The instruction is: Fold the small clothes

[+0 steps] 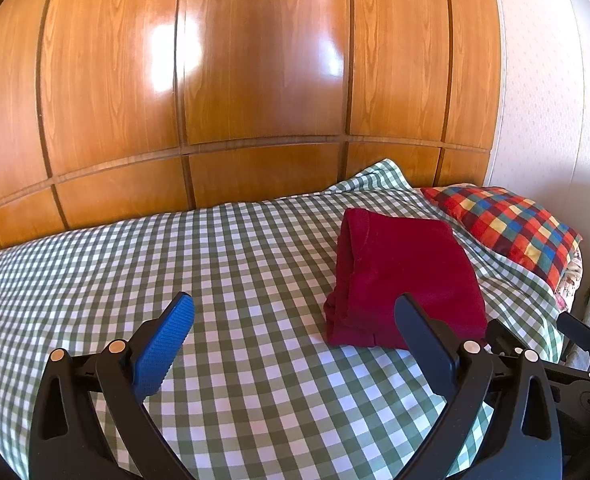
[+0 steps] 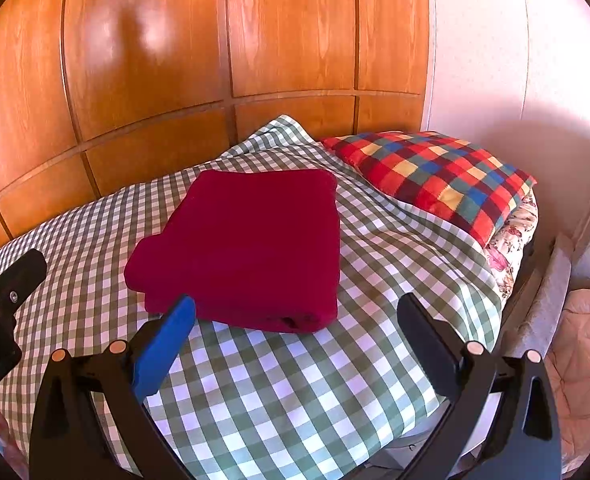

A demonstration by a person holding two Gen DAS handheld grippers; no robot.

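The dark red garment [image 2: 251, 248] lay folded into a compact rectangle on the green-and-white checked sheet [image 2: 287, 392] of the bed, several layers thick, top face smooth. Its stacked edges showed on the side nearest the right camera, one lower layer sticking out a bit at the left corner. It sat toward the pillow end, close to the multicoloured checked pillow [image 2: 435, 176] but not touching it.

Left tongs [image 1: 295, 312] were spread wide, nothing between them, hovering over bare sheet with the garment [image 1: 403, 276] just beyond the right finger. Right tongs [image 2: 297, 312] also gaped wide and empty, the garment's near edge lying just past the blue-padded finger [image 2: 163, 348].

Left wrist view showed the garment side-on, with a rolled fold along its left edge, plus a long empty stretch of sheet and part of the other tool at the right border. Right wrist view showed the garment's full top face, a floral cover [image 2: 511, 240] under the pillow, the bed's edge, and pinkish quilted fabric [image 2: 583, 352] beside it. Glossy wooden panels [image 1: 255, 80] backed both views.
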